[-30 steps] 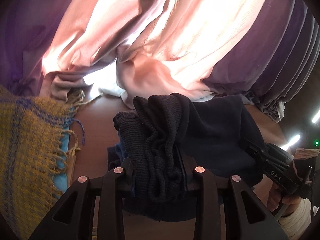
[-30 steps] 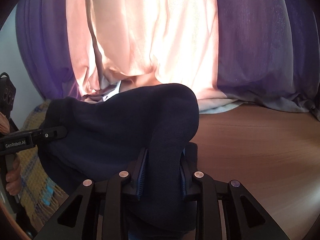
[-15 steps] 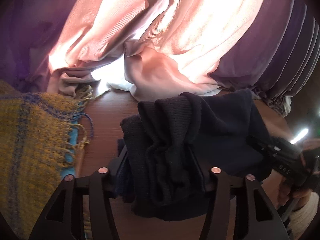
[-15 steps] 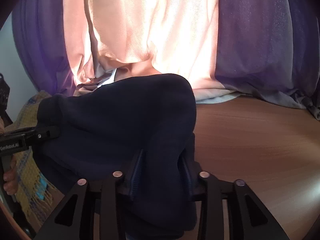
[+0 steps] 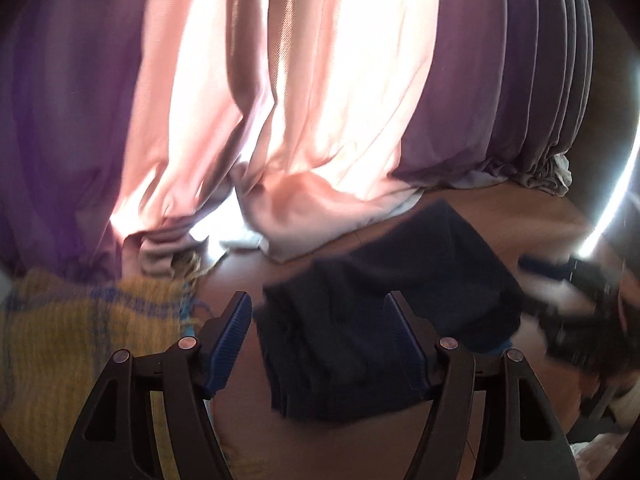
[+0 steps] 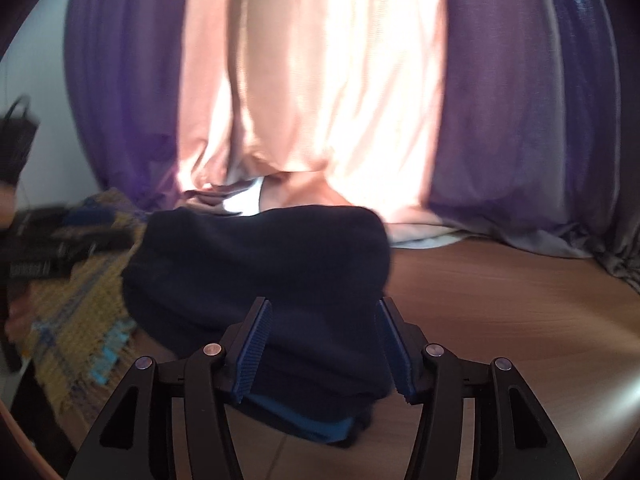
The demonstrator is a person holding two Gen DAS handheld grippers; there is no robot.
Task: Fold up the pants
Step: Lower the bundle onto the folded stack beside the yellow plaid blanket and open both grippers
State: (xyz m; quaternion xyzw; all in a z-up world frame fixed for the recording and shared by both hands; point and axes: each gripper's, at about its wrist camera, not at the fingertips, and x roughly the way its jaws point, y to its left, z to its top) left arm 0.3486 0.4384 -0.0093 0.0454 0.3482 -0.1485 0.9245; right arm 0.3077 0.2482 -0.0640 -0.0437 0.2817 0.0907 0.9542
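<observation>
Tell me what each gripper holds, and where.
Nothing. The left gripper and right gripper are opening, pads clear of the dark pants lying folded on the table.

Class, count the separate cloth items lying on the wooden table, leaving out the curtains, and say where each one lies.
2. The folded dark pants lie mid-table, before the curtains. The yellow-and-blue fringed blanket lies to their left. More may be hidden beneath them.

Free: I see bare table point(image 6: 500, 320) toward right edge.
Blocked: folded pants point(image 6: 260, 264) mid-table, yellow blanket point(image 5: 72, 332) left edge, curtains point(image 6: 320, 100) along back edge.
</observation>
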